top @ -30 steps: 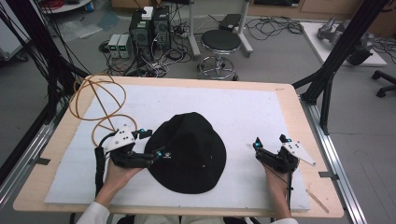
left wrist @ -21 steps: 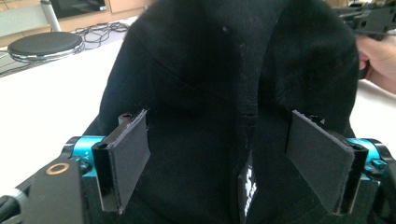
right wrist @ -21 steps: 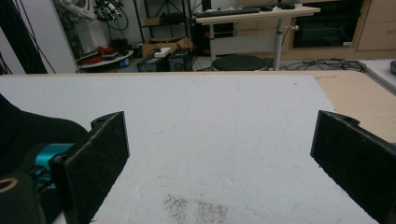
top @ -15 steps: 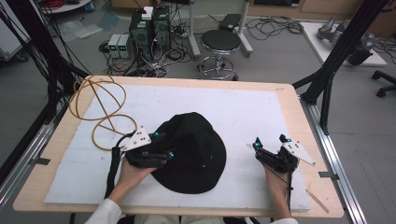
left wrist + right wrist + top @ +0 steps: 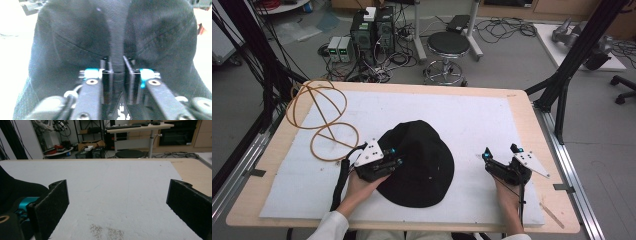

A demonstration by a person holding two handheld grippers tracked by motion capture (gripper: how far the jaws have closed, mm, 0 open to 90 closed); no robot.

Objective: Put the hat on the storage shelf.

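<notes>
My left claw (image 5: pixel 396 159) pinches a fold of the black hat (image 5: pixel 422 162), which lies mid-tabletop on the white mat (image 5: pixel 492 120). My right claw (image 5: pixel 500 159) rests spread wide, well right of it.

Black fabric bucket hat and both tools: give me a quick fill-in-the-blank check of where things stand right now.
1. The left tool is pinching a fold of the black fabric bucket hat, so its jaws are ____.
2. The right tool rests on the white felt mat with its jaws ____.
3. The tan looped wire stand stands to the hat's ____.

Missing words: shut; open; left
</notes>
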